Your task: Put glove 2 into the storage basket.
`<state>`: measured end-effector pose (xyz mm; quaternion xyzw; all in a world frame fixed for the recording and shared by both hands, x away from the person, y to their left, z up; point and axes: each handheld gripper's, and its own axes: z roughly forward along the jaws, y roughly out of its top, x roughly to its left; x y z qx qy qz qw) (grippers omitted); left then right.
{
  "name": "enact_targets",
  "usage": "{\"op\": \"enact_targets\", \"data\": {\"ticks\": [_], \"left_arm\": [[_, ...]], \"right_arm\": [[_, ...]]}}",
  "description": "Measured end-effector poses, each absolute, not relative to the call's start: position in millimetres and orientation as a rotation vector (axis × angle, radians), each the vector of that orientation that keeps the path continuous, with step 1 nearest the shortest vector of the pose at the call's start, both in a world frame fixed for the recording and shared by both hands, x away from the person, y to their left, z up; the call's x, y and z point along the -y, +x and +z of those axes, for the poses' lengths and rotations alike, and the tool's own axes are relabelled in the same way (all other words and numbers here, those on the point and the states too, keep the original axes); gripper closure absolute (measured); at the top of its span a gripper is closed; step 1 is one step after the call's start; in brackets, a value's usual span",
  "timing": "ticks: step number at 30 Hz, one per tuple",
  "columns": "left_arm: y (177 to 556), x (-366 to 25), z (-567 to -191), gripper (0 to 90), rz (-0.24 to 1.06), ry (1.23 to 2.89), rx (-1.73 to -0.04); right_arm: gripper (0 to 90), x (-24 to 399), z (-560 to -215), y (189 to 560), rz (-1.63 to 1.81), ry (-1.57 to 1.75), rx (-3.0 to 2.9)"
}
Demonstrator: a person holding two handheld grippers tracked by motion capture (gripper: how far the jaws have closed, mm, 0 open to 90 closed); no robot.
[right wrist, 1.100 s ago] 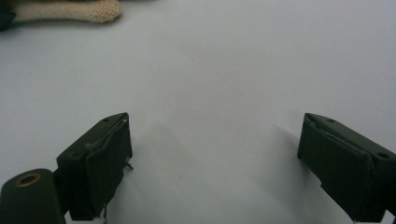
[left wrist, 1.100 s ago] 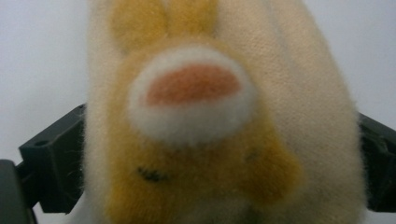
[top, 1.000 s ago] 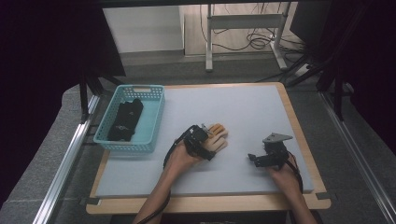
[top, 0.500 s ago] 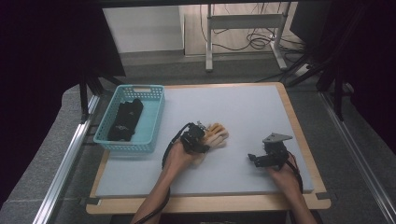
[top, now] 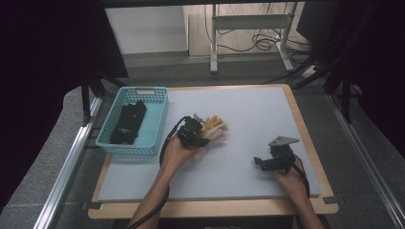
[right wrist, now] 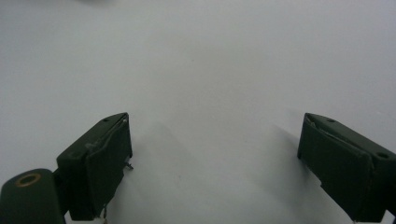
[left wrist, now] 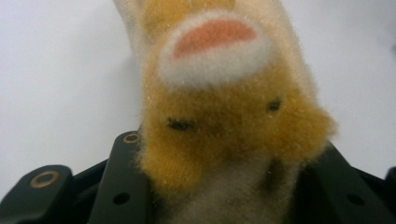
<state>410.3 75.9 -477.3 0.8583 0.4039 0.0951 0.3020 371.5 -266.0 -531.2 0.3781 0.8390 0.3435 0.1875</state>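
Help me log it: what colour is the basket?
Light blue basket, clearest in the high view.

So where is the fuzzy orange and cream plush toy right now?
In the high view the fuzzy orange and cream plush toy sits near the table's middle, clamped in the left gripper, just right of the turquoise plastic basket.

Basket (top: 153,125) left on table (top: 258,109), plush toy (top: 216,129) beside it
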Motion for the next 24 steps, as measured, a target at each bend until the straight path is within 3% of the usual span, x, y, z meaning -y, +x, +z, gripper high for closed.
{"op": "enact_targets", "data": {"ticks": [11,24], "left_arm": [[421.2,-123.3,-436.4,57.1,0.344,2.218,-1.199],[431.3,-205.2,-410.5,56.3,0.429,2.080,-1.443]], "right_arm": [[9.6,266.0,-531.2,371.5,0.967,1.064,-2.361],[9.6,266.1,-531.2,371.5,0.967,1.062,-2.361]]}}
